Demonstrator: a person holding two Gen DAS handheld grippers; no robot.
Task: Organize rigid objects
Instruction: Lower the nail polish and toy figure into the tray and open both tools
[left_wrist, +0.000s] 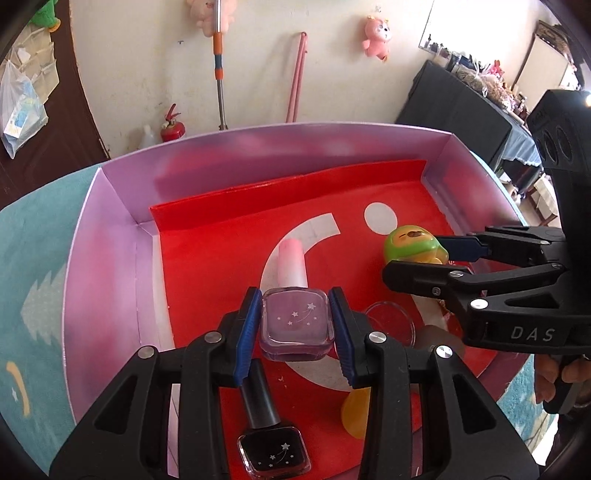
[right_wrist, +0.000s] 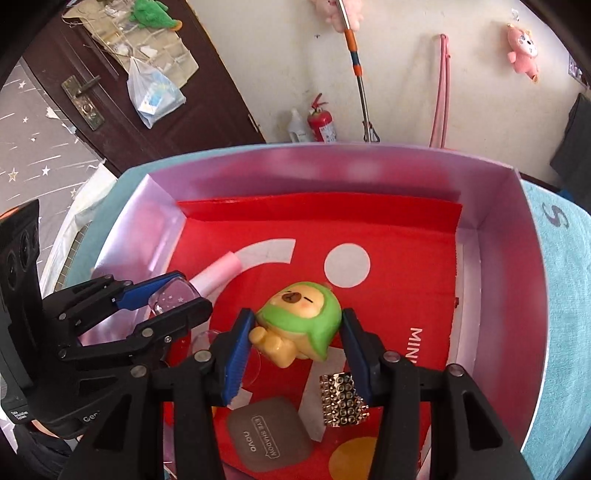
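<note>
My left gripper (left_wrist: 295, 328) is shut on a lilac nail polish bottle (left_wrist: 295, 325) with a pale pink cap, held over the red floor of the pink box (left_wrist: 110, 236). It also shows in the right wrist view (right_wrist: 173, 295). My right gripper (right_wrist: 295, 343) is shut on a yellow bear figurine with a green hood (right_wrist: 301, 325), low inside the same box; the figurine shows in the left wrist view too (left_wrist: 413, 243). A black nail polish bottle (left_wrist: 273, 450) lies on the box floor below my left gripper.
A grey eye shadow compact (right_wrist: 269, 439), a studded gold piece (right_wrist: 341, 398), a clear round lid (left_wrist: 391, 325) and a yellow item (left_wrist: 356, 410) lie on the red liner. The box stands on a teal cloth (right_wrist: 569, 295). A wall and a dark door are behind.
</note>
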